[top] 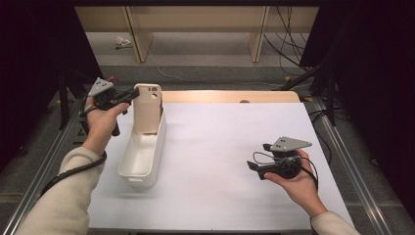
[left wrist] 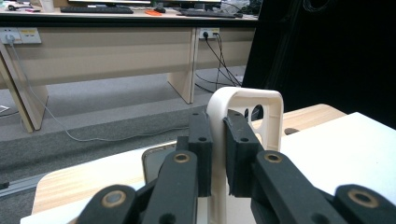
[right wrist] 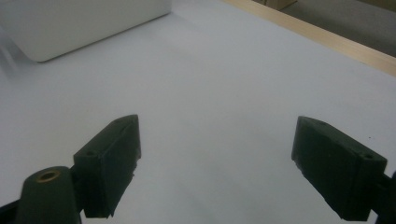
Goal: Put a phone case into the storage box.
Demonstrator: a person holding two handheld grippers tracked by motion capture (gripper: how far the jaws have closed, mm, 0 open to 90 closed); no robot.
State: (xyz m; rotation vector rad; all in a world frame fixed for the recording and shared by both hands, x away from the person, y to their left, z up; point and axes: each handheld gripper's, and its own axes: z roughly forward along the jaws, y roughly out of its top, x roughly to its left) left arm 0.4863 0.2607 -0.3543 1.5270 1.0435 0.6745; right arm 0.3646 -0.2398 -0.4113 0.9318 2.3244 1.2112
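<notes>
A beige phone case (top: 147, 108) stands upright in the far end of a white oblong bin (top: 142, 155) on the left of the table. My left gripper (top: 131, 95) is shut on the case's top left edge; in the left gripper view both black pads pinch the cream edge of the phone case (left wrist: 247, 100), near its camera cut-out. My right gripper (top: 255, 162) hovers low over the white table surface at the right, jaws wide open with nothing between them. The white bin (right wrist: 84, 23) shows at the top left of the right gripper view.
A white sheet (top: 220, 161) covers the table, with a strip of bare wood (top: 230, 96) along the far edge. Beyond it lie grey floor, wooden desk legs (top: 258, 34) and loose cables (top: 288, 44). Dark frames stand to both sides.
</notes>
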